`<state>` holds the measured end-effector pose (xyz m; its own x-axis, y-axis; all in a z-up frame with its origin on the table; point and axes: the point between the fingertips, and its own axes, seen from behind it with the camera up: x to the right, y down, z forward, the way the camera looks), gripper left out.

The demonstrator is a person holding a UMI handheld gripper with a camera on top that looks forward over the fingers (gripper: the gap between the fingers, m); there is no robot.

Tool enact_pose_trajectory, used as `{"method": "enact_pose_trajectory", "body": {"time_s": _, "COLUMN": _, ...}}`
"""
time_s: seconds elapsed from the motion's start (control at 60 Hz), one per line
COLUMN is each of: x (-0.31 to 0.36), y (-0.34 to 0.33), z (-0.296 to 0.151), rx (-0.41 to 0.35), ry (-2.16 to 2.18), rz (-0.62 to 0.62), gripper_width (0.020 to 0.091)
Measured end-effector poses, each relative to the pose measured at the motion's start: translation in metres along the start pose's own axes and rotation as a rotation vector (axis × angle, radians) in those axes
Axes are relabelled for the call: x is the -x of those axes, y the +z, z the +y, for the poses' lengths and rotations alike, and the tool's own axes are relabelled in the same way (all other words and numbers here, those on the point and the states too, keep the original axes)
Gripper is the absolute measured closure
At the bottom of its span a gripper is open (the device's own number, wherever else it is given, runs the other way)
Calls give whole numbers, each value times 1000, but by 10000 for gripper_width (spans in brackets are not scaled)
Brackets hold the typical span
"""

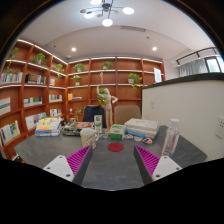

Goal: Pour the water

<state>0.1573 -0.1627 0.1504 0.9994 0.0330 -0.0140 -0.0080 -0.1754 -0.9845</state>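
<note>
The gripper point(112, 160) stands wide apart, holding nothing, its two magenta pads point(77, 160) over the grey tabletop point(45, 150). One clear plastic water bottle point(171, 138) stands ahead, beyond the right finger; one small red round disc point(115, 147) lies between the fingers.

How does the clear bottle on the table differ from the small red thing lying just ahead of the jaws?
The clear bottle stands upright and tall; the red thing lies low and flat on the table. The bottle is see-through, the red thing solid red. The bottle stands off to the side beyond one finger, while the red thing lies centred just ahead of the open gripper. Both rest on the same grey table, untouched.
</note>
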Motion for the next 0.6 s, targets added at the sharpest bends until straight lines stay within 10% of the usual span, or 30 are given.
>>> {"method": "enact_pose_trajectory", "body": {"time_s": 0.6, "x": -228, "y": 74, "z": 50, "rx": 9, "ry": 47, "rz": 101, "gripper_width": 232}}
